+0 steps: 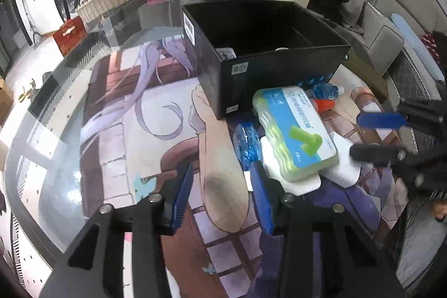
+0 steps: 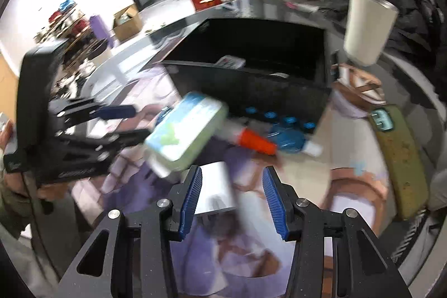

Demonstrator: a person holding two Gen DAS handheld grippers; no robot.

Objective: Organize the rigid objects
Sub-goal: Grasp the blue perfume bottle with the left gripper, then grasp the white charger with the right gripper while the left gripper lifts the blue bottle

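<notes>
On the table [image 1: 117, 108], near the front of the black box [image 1: 279, 66]: a loose cluster not yet sorted. Inside the box, only a small printed item [image 1: 226, 53] at its near-left corner and something pale [image 1: 282, 49] at the near wall, too hidden to name; so, by the look of it, early in the job, most of it left. Outside the box, lying flat: a pale green earplug pack [image 1: 296, 130] with blue-and-white label, tilted over white packets [image 1: 340, 158]; left of it a crinkled blue wrapper [image 1: 247, 143]; far of it an orange cap [image 2: 257, 143], a blue plastic piece with white tip [image 2: 290, 140], and a row of blue-capped items [image 2: 279, 119] against the box wall. Right view motion-blurred, a white-grey block [image 2: 216, 189] just ahead of the jaws.

Left gripper [image 1: 220, 194] jaws spread, holding nothing, right pad touching or just beside the pack's near edge. Right gripper [image 2: 232, 200] jaws likewise parted and empty, hovering above the mat.
</notes>
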